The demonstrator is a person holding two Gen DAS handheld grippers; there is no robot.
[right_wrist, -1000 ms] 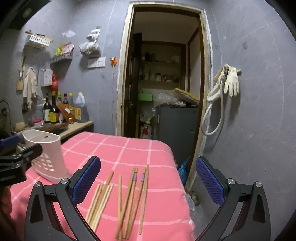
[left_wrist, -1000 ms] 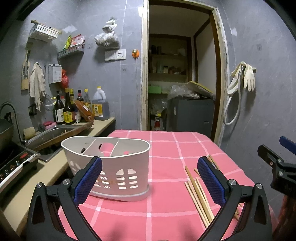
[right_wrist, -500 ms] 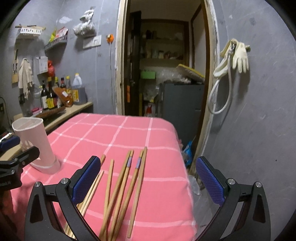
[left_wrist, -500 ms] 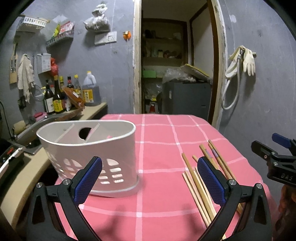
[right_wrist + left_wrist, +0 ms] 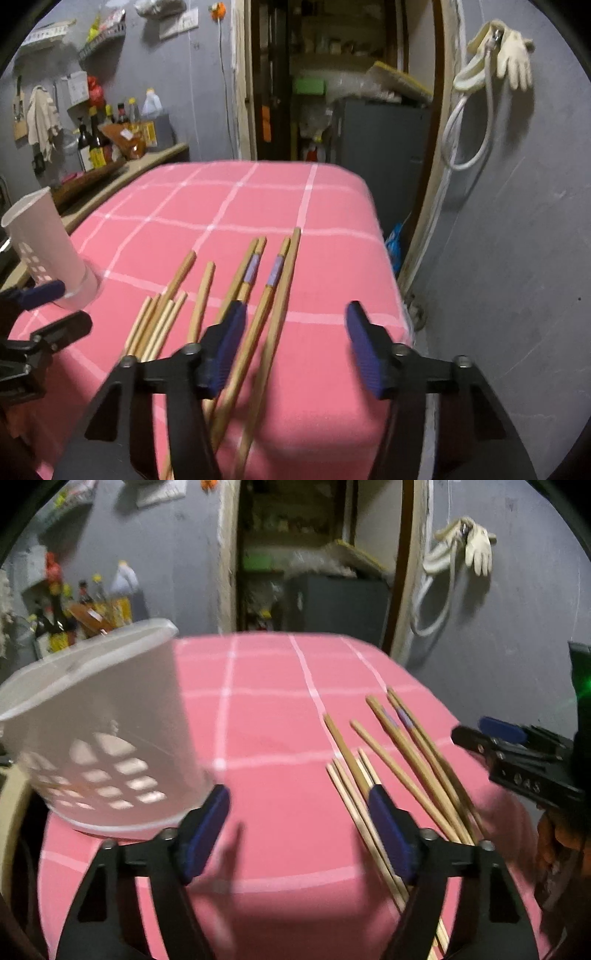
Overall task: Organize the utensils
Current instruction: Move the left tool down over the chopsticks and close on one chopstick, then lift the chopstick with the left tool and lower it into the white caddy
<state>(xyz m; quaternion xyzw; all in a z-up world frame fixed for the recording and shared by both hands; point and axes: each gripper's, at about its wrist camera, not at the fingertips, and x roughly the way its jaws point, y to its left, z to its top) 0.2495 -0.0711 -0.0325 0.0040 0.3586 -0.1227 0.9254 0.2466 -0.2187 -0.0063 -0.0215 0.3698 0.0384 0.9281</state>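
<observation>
A white slotted utensil holder (image 5: 99,731) stands on the left of the pink checked tablecloth (image 5: 266,716); it also shows in the right wrist view (image 5: 44,243). Several wooden chopsticks (image 5: 399,760) lie loose on the cloth's right side, and in the right wrist view (image 5: 255,288) too. My left gripper (image 5: 299,812) is open and empty, low over the cloth between holder and chopsticks. My right gripper (image 5: 295,339) is open and empty, just above the right-hand chopsticks.
The table's right edge (image 5: 388,266) drops off near a grey wall with a hose and glove (image 5: 491,74). A counter with bottles (image 5: 110,140) runs along the left. An open doorway (image 5: 332,92) lies behind the table.
Both grippers have moved forward and down toward the cloth. Their jaws have narrowed but stay open. The right gripper now hangs over the chopsticks.
</observation>
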